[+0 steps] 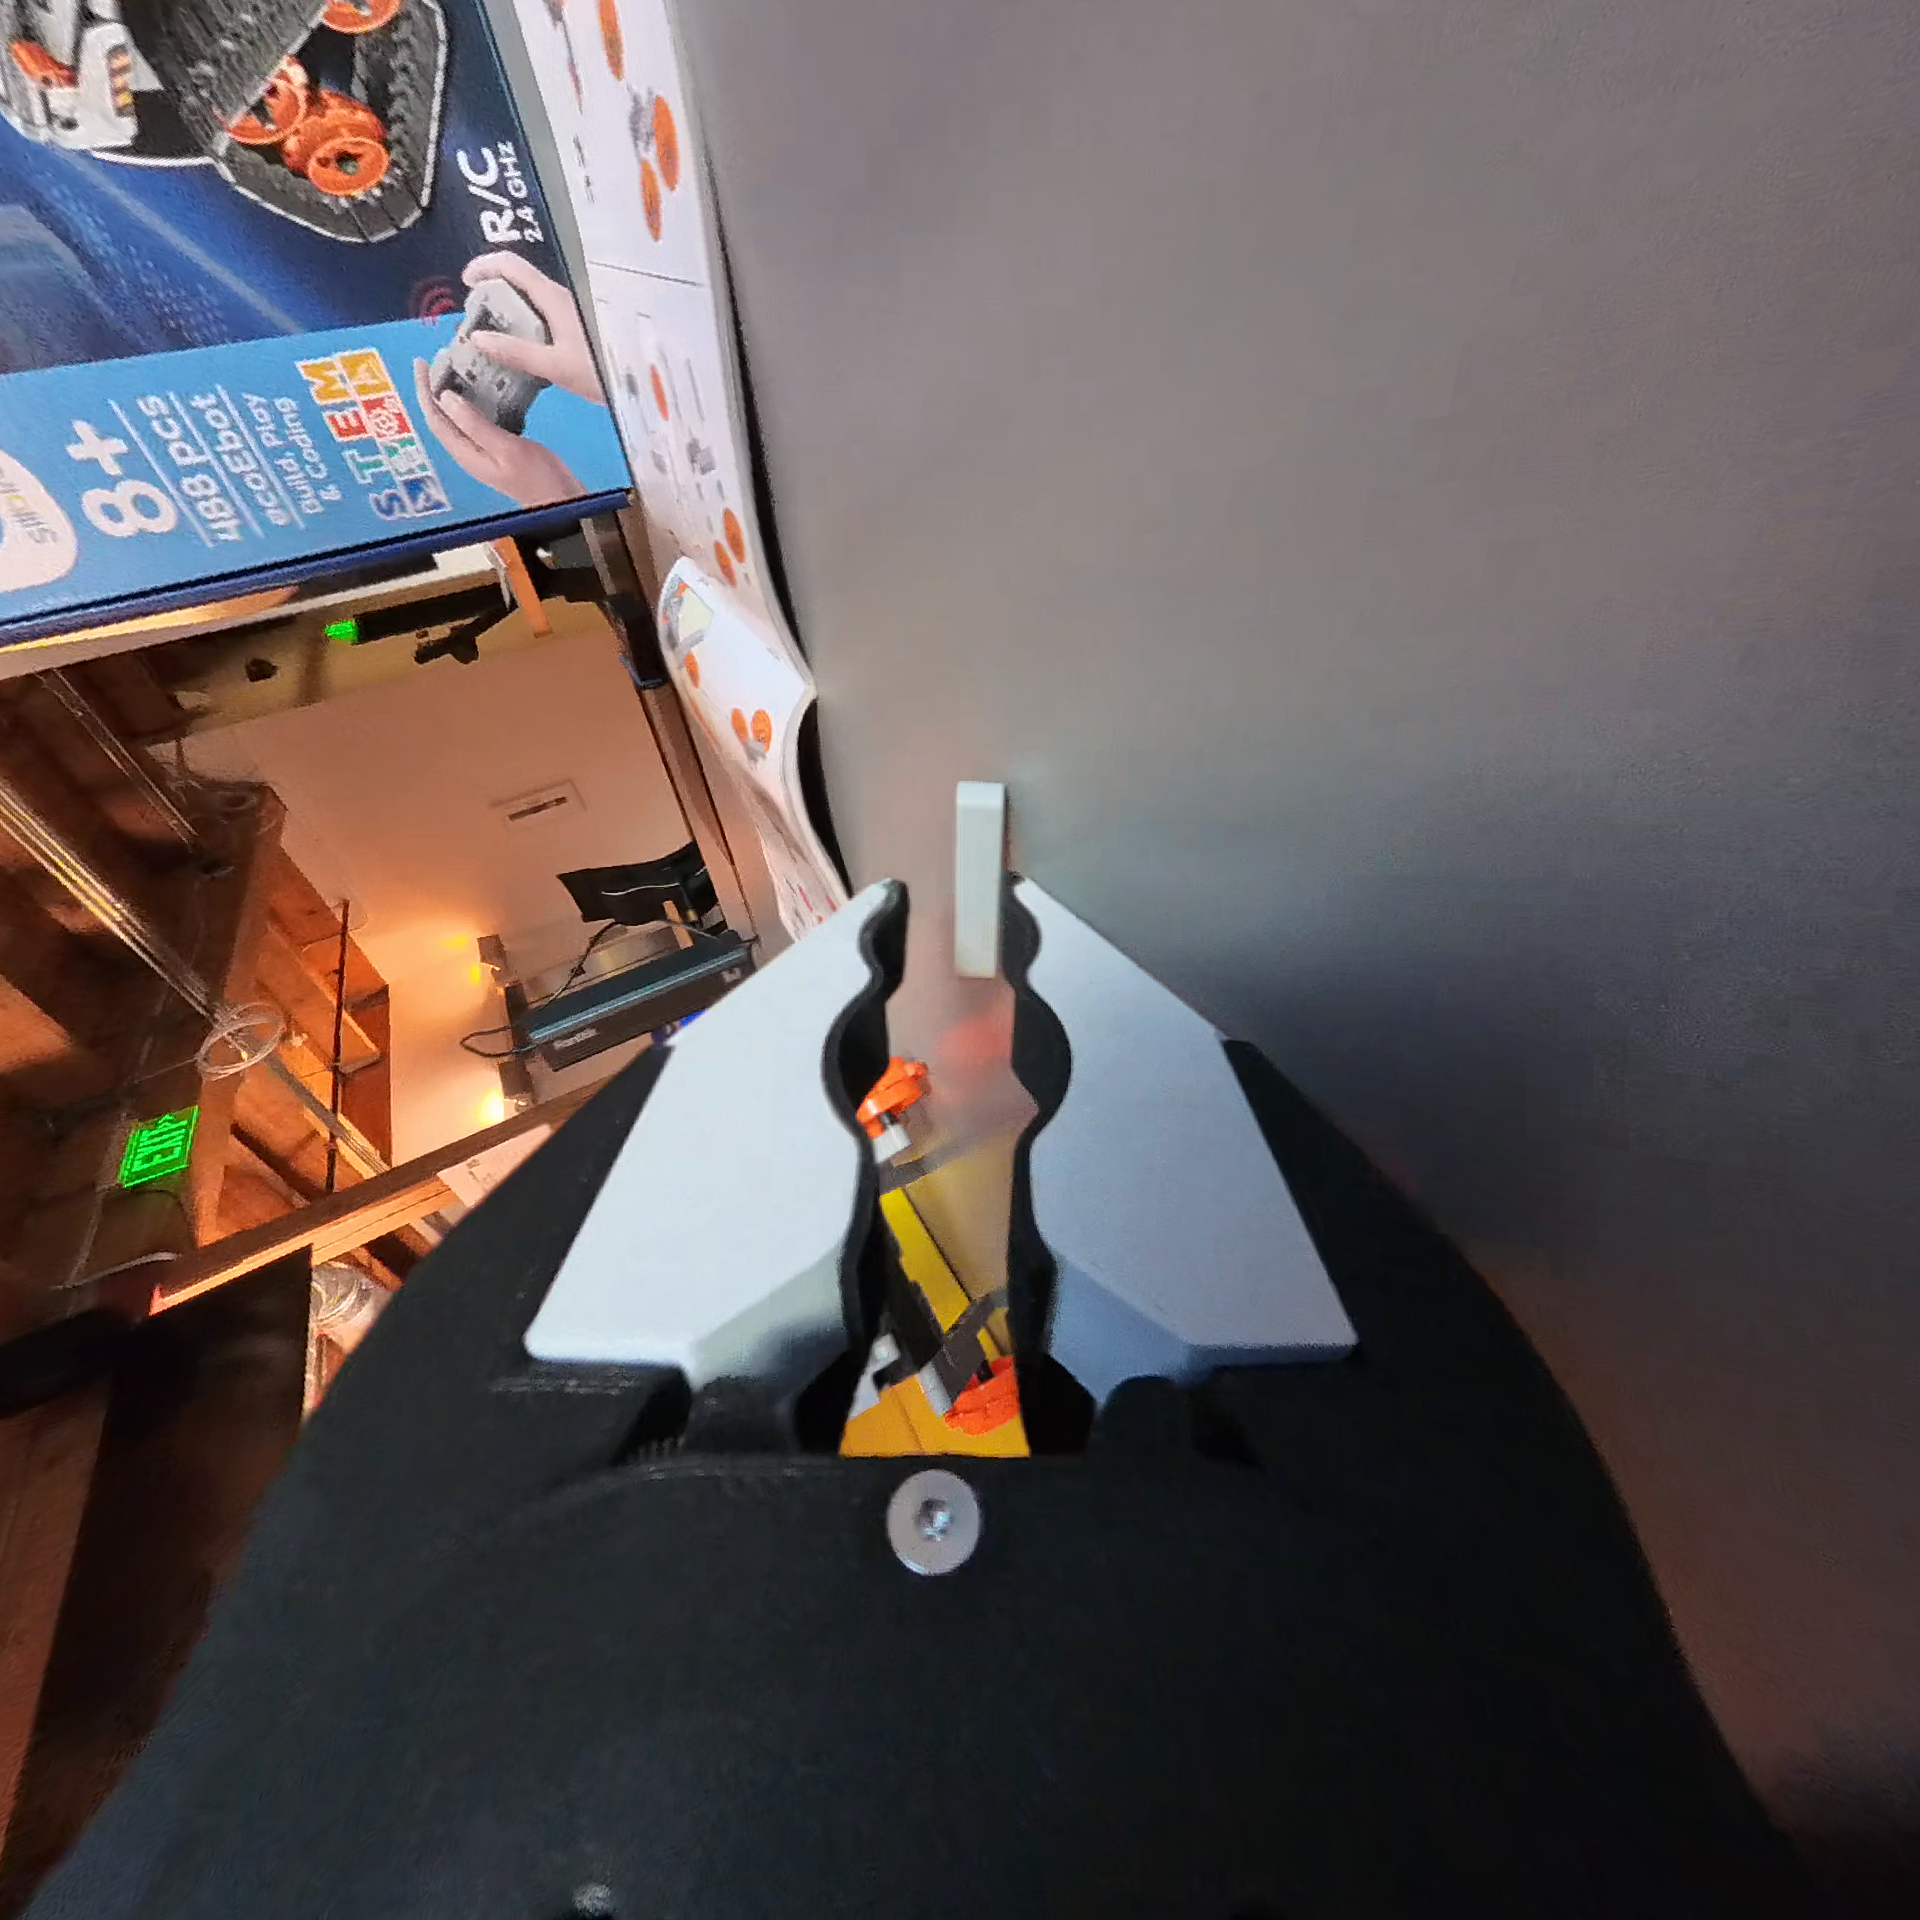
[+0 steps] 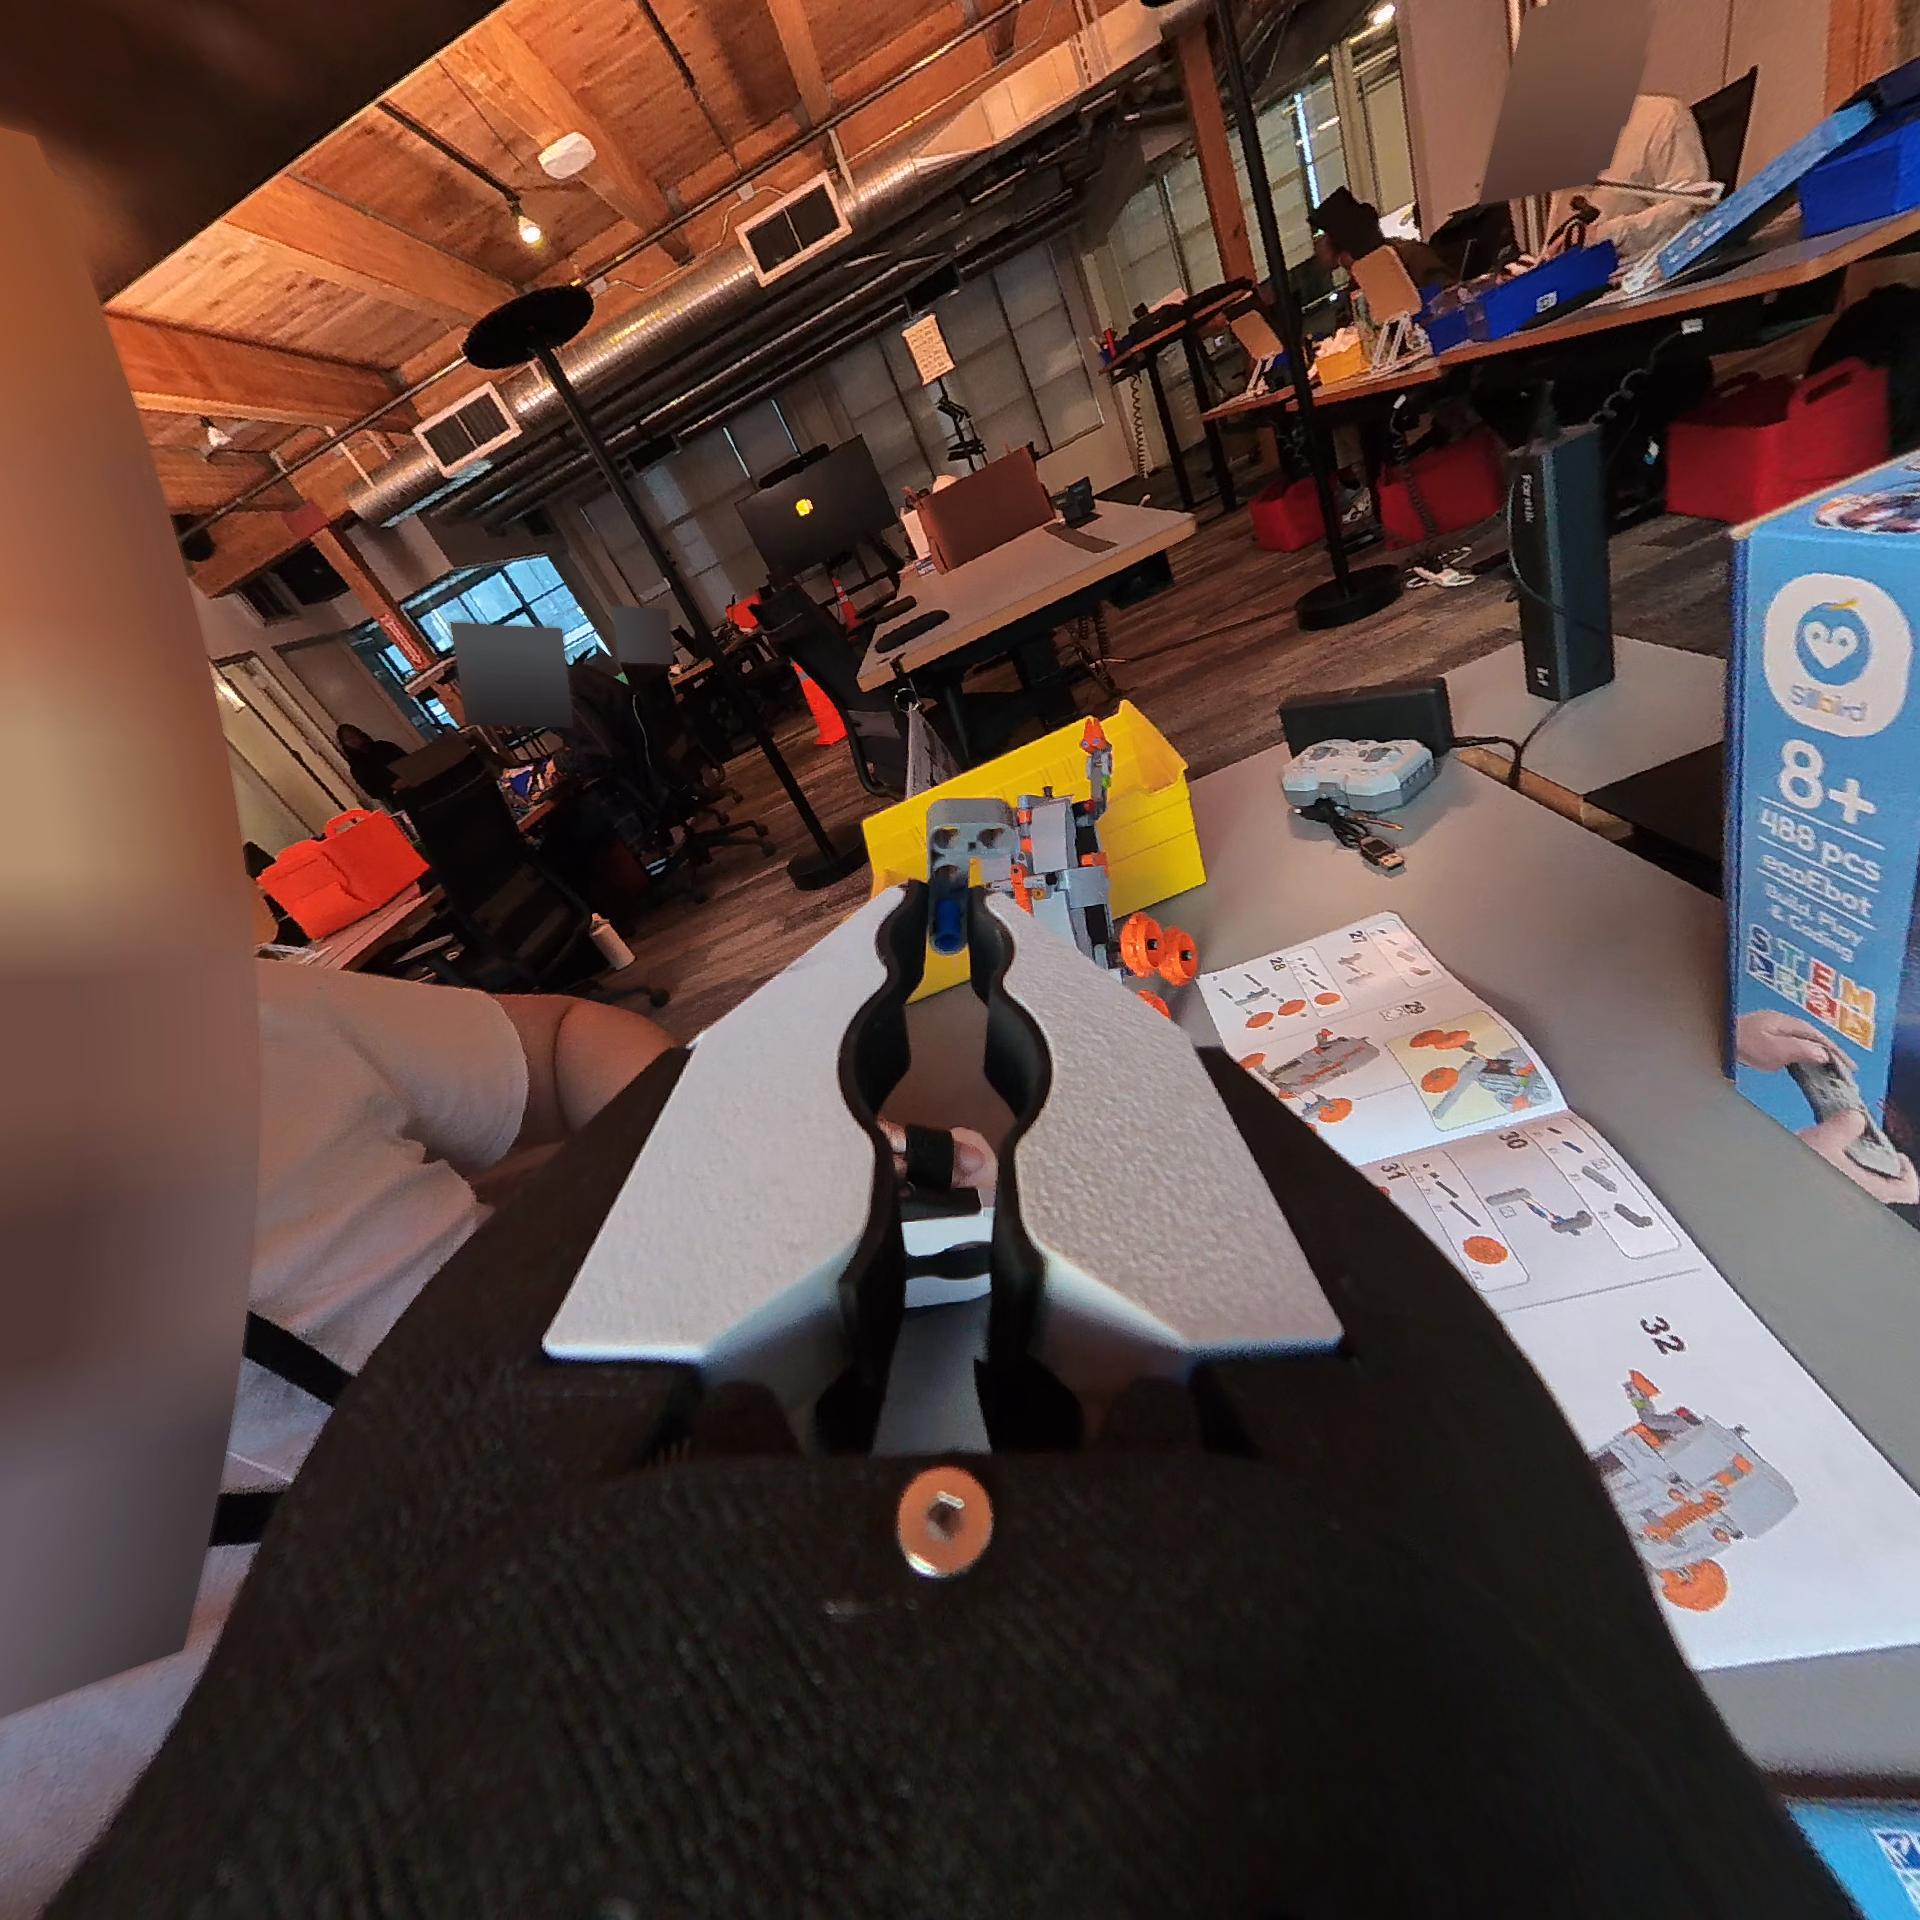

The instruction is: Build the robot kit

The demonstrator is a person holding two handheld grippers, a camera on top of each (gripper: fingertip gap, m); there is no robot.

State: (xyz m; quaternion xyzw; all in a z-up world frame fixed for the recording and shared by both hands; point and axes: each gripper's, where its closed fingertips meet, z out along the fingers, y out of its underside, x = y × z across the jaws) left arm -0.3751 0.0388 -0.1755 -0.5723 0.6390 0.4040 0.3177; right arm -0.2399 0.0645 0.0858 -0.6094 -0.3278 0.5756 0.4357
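Left gripper (image 1: pixel 954 914) is rolled sideways against the grey table (image 1: pixel 1351 520), jaws at a narrow gap. A flat white piece (image 1: pixel 980 878) stands on edge between the fingertips, touching or nearly touching the table-side finger; whether it's actually clamped I can't tell, since a sliver of gap shows on the other side. Low approach probably suits a thin part lying flat on the table.

Right gripper (image 2: pixel 948 920) is raised, jaws nearly closed on a small blue pin (image 2: pixel 945 920) at the very tips (a tip pinch, likely so the pin sticks out free). Just beyond it sits the grey-orange robot model (image 2: pixel 1049 873), in front of the yellow bin (image 2: pixel 1143 800).

Open manual (image 2: pixel 1455 1091) lies beside the model, w/ the blue kit box (image 2: pixel 1818 831) standing at the right edge and a grey controller (image 2: pixel 1356 774) farther back, near the bin.
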